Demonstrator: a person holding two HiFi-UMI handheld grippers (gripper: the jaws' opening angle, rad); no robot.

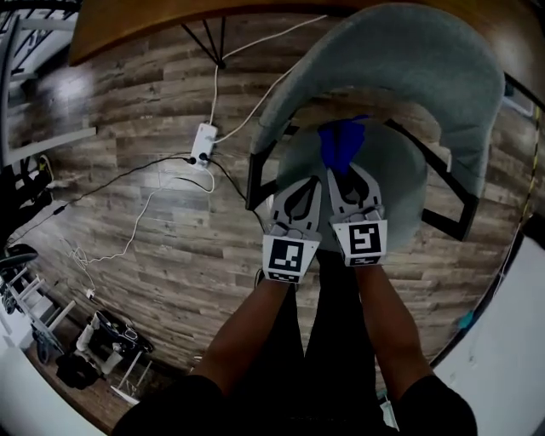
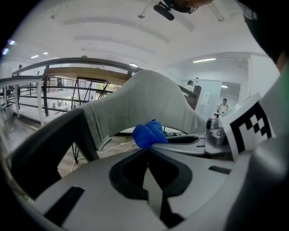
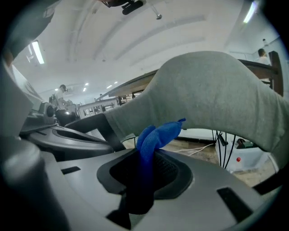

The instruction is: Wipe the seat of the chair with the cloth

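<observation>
A grey upholstered chair with a curved backrest (image 1: pixel 409 60) and a round seat (image 1: pixel 404 183) stands on a wooden floor. My right gripper (image 1: pixel 345 177) is shut on a blue cloth (image 1: pixel 341 143), which bunches out past its tips over the seat's back part. The cloth (image 3: pixel 156 135) hangs through the closed jaws in the right gripper view, with the backrest (image 3: pixel 216 90) close ahead. My left gripper (image 1: pixel 308 186) is beside the right one, over the seat's left edge, shut and holding nothing. In the left gripper view the cloth (image 2: pixel 149 134) shows just beyond its tips.
A white power strip (image 1: pixel 204 143) with white and black cables lies on the floor left of the chair. A wooden table edge (image 1: pixel 170 21) runs along the top. Black chair legs and armrest frame (image 1: pixel 255 174) flank the seat. Gear sits at the lower left (image 1: pixel 94 345).
</observation>
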